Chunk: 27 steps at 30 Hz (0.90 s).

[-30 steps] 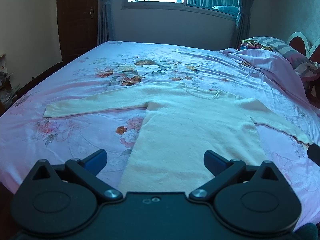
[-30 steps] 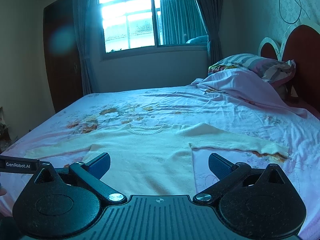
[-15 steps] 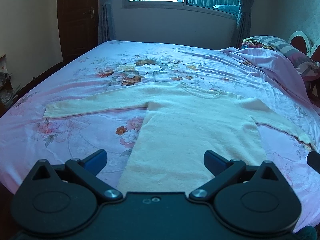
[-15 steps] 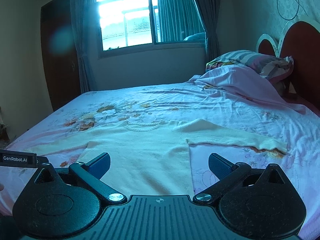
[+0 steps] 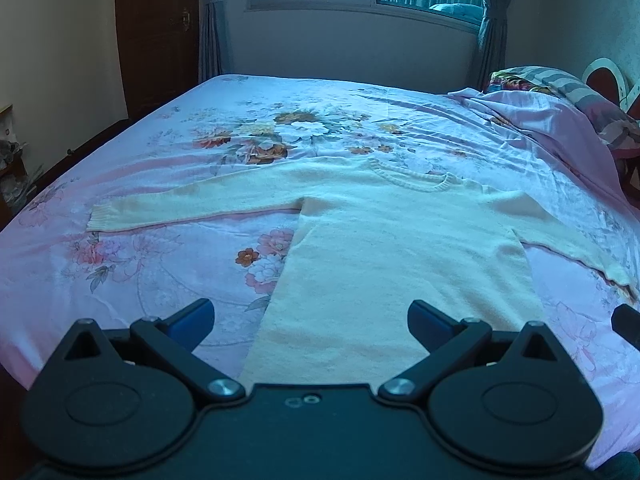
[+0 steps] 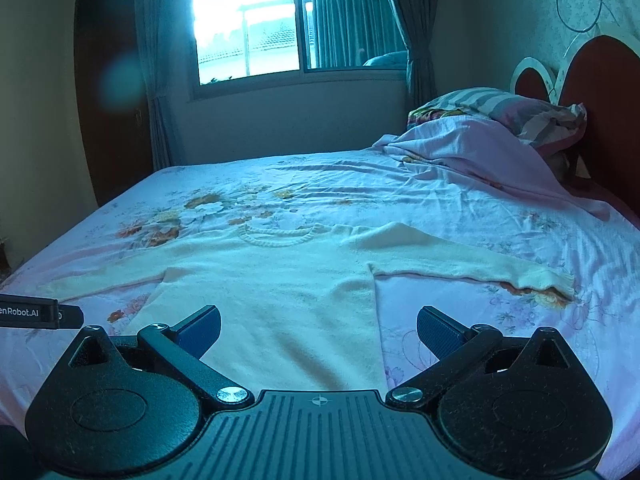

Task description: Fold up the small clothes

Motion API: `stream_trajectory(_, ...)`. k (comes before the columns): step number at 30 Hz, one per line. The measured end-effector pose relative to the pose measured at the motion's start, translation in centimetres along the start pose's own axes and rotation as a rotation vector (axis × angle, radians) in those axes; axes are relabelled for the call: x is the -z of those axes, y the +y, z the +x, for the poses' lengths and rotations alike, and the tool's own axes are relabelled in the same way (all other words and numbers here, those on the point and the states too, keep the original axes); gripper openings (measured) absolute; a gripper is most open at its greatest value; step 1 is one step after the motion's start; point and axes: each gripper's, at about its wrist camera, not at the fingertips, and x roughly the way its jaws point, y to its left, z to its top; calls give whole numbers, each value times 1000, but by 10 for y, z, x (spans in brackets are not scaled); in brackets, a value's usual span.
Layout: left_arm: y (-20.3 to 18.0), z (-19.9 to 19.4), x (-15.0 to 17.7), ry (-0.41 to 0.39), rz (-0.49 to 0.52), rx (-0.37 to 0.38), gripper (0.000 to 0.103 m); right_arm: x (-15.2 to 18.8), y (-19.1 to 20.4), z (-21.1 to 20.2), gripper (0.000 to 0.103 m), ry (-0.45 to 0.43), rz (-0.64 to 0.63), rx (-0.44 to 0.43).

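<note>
A cream knitted sweater (image 5: pixel 392 248) lies flat on the bed, front up, both sleeves spread out to the sides, collar away from me. It also shows in the right wrist view (image 6: pixel 280 280). My left gripper (image 5: pixel 311 318) is open and empty, held above the sweater's lower left hem. My right gripper (image 6: pixel 319 326) is open and empty, above the sweater's lower right part. The left sleeve cuff (image 5: pixel 100 219) lies far left; the right sleeve cuff (image 6: pixel 556 282) lies to the right.
The bed (image 5: pixel 120 280) has a pink floral sheet. A bunched pink cover (image 6: pixel 460 148) and striped pillows (image 6: pixel 500 108) lie at the headboard on the right. A window and curtains are behind the bed. The left gripper's body (image 6: pixel 28 312) shows at the right view's left edge.
Both grippers have shifted only slightly; the right view has lowered a little toward the bed. The sweater has not moved.
</note>
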Motion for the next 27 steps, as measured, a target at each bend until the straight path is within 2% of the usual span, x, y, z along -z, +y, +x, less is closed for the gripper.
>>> stream_trajectory(9,29,26,-1,33,-77,0,101,-9,17,31,103,24,-40,5)
stream_trajectory(17,55,49,-9,84,-133,-26,101,-22,28,65,103,70,-57,-2)
stream_trajectory(24,81,70,-21,98,-165,-62,101,-30,37,96,103,107,-53,-4)
stream_trajectory(27,94,82,-27,111,-186,-73,98,-32,40,109,103,125,-58,-6)
